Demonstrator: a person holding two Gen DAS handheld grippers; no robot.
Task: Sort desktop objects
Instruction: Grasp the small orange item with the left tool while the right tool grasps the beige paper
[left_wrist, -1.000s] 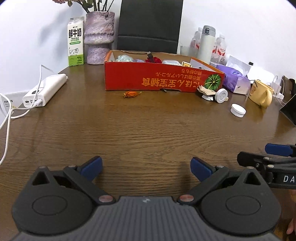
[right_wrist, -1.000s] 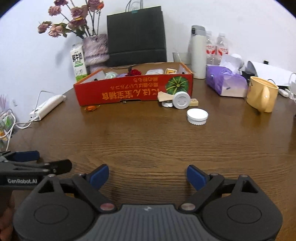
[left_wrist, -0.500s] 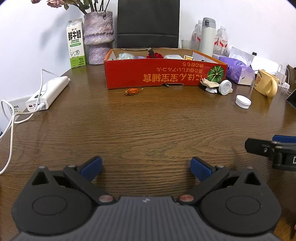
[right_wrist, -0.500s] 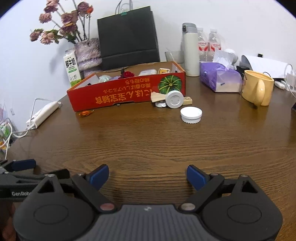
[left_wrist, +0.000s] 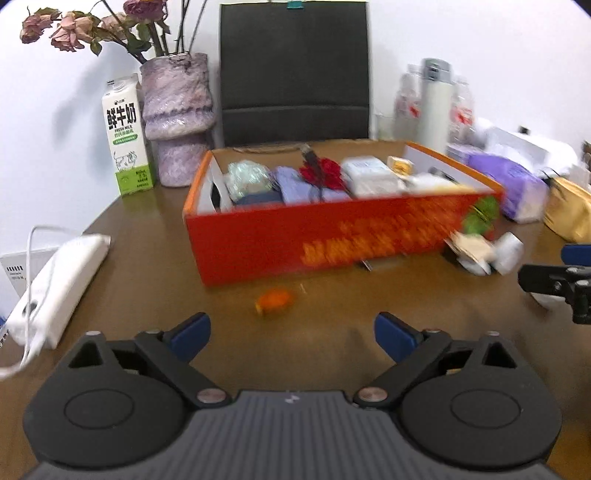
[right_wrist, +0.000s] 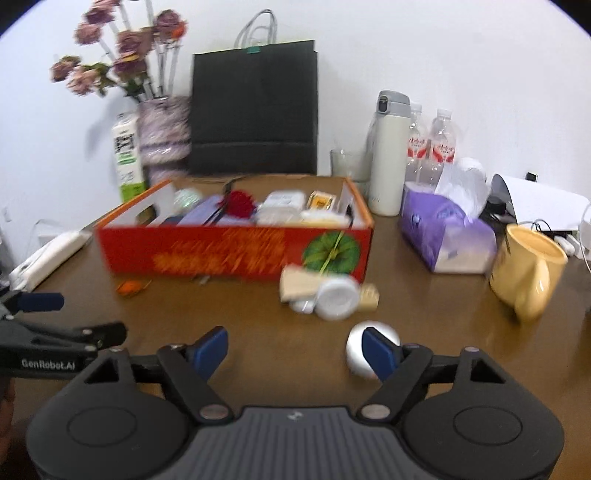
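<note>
A red cardboard box (left_wrist: 332, 236) holding several small items stands mid-table. In front of it lies a small orange object (left_wrist: 274, 300), just beyond my left gripper (left_wrist: 291, 336), whose jaws are closing with nothing between them. A white round container (right_wrist: 336, 297) and a wooden piece (right_wrist: 295, 286) lie by the box's right corner. A white round lid (right_wrist: 356, 354) sits at the right fingertip of my right gripper (right_wrist: 293, 350), partly hidden by it. That gripper's jaws are closing too, with no pad pressing on anything. Each gripper also shows in the other's view: left gripper (right_wrist: 92, 315), right gripper (left_wrist: 543, 264).
A milk carton (left_wrist: 125, 136), a vase of dried flowers (left_wrist: 177, 122) and a black bag (left_wrist: 295, 74) stand behind the box. A white power strip (left_wrist: 59, 288) lies at left. At right are a thermos (right_wrist: 389, 155), a purple tissue pack (right_wrist: 447, 236) and a yellow mug (right_wrist: 528, 269).
Both grippers have moved forward toward the red box, which looks much larger. The white lid has come up to the right gripper's right finger. The right jaws have narrowed a little.
</note>
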